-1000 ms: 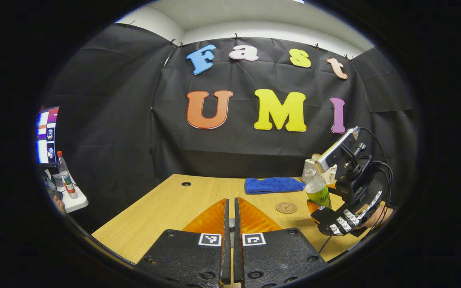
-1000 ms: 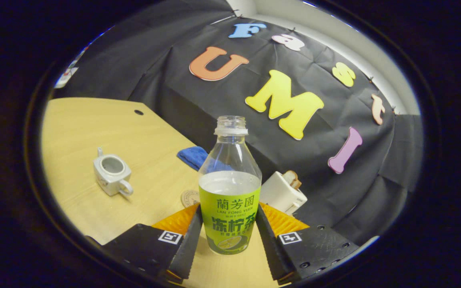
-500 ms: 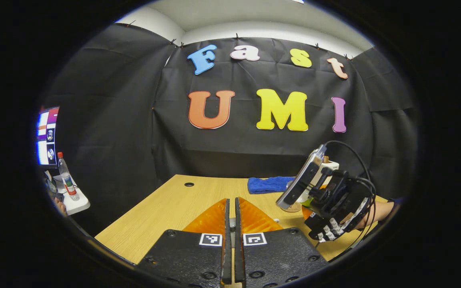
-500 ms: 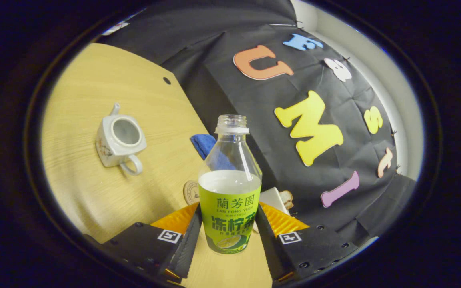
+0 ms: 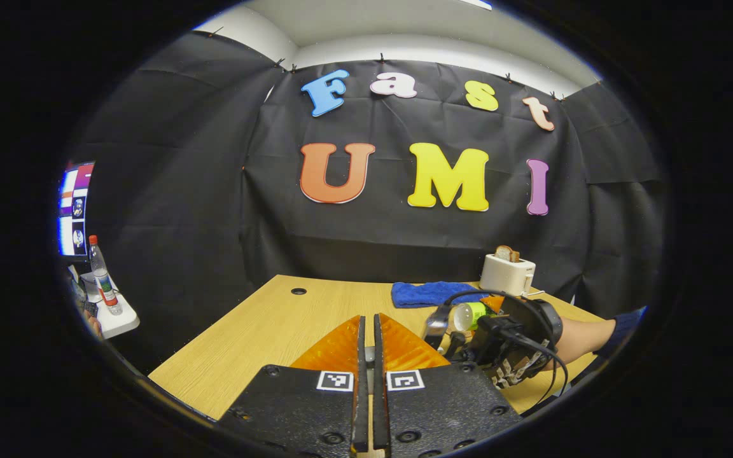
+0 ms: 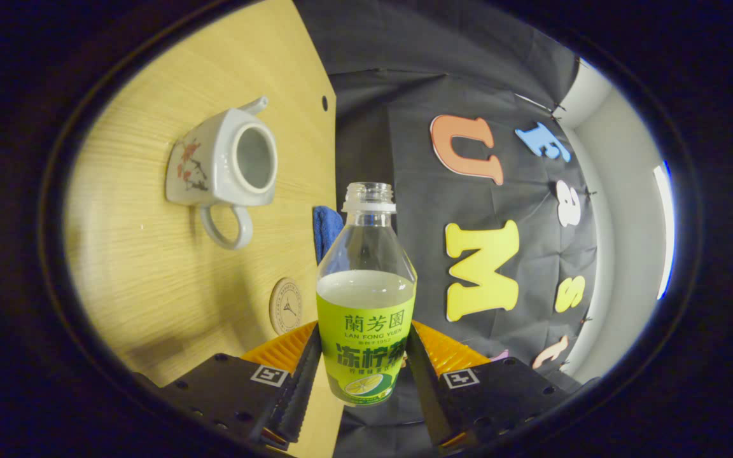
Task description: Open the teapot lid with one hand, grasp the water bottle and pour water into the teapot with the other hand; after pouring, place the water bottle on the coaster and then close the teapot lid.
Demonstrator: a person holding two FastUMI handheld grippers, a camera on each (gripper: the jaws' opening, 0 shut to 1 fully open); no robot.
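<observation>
Over the table [image 6: 150, 267] | my right gripper [image 6: 361, 375] clamps the tipped water bottle [image 6: 365, 305], teapot [image 6: 223, 165] open left of its mouth | coaster [image 6: 285, 305] near, bare wood around | left gripper [image 5: 367, 381] clenched, its catch unseen

Glossy white ceramic teapot [image 6: 223, 162] on matt pale wood-grain tabletop [image 6: 150, 280]; clear smooth plastic bottle [image 6: 366, 292], shiny label; blue towel [image 5: 433, 294], seemingly soft cloth.
</observation>
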